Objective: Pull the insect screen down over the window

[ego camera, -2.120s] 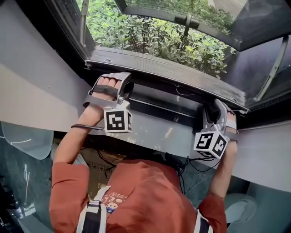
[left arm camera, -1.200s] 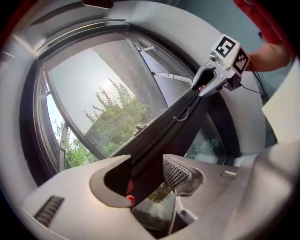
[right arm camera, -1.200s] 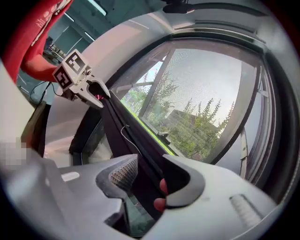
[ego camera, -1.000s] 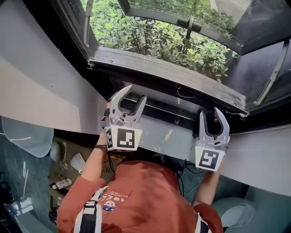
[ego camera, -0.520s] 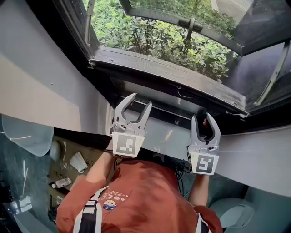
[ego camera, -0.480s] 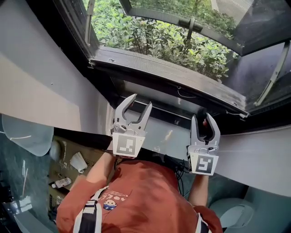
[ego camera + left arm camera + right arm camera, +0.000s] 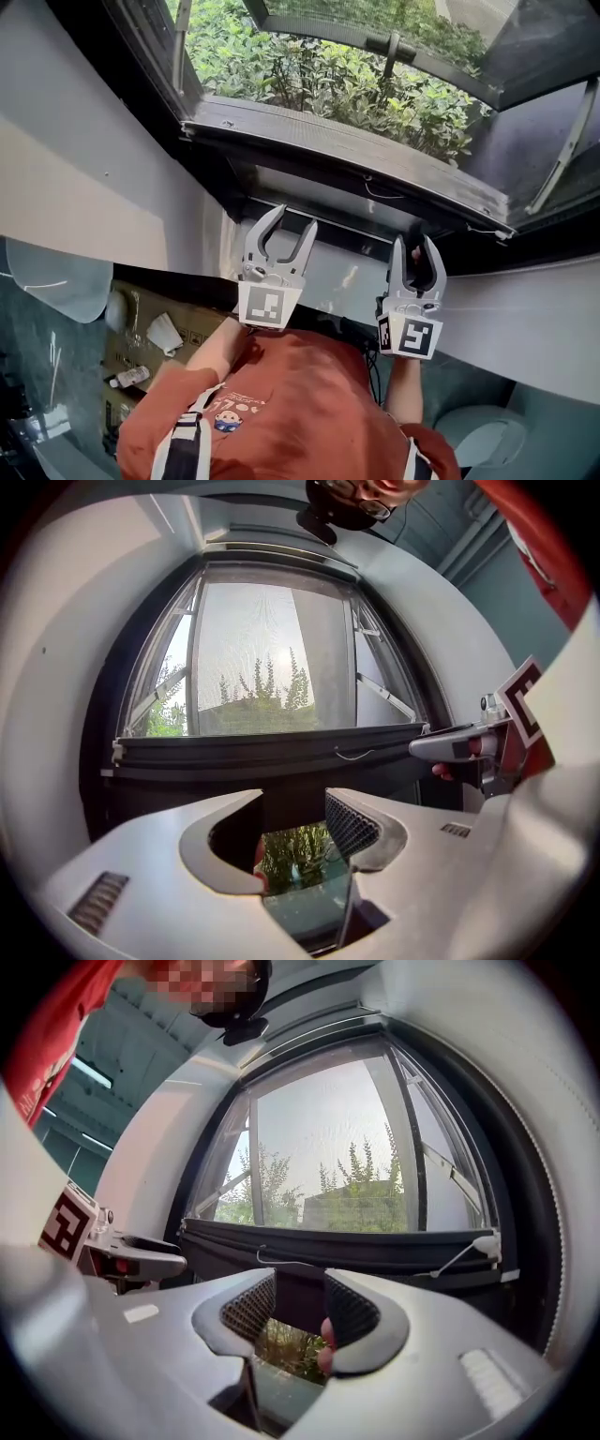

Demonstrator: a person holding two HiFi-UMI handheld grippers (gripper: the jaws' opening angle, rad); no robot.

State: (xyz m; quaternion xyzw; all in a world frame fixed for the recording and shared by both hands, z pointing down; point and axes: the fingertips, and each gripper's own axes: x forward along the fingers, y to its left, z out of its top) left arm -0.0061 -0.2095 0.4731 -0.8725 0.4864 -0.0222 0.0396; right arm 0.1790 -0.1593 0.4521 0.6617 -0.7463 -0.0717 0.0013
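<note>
The insect screen's dark bottom bar (image 7: 347,155) runs across the window low down, with a thin pull cord (image 7: 375,192) hanging from it. Hazy mesh (image 7: 272,639) covers the glass above the bar (image 7: 272,752) (image 7: 347,1246). My left gripper (image 7: 278,234) (image 7: 295,817) stands open just short of the bar, nothing between its jaws. My right gripper (image 7: 417,246) (image 7: 300,1312) is open too, also clear of the bar and holding nothing. Each gripper shows in the other's view: the right gripper (image 7: 469,747), the left gripper (image 7: 122,1255).
White wall reveals (image 7: 84,178) flank the window on both sides. Metal window stays (image 7: 562,141) angle outward at the right. Below me a cardboard box (image 7: 150,337) with bottles sits at the left, and cables (image 7: 375,352) hang under the sill.
Both grippers have come off the bar, rolled from lying sideways to upright and drawn back and down toward me. Both jaws stay open. The bar has not moved.
</note>
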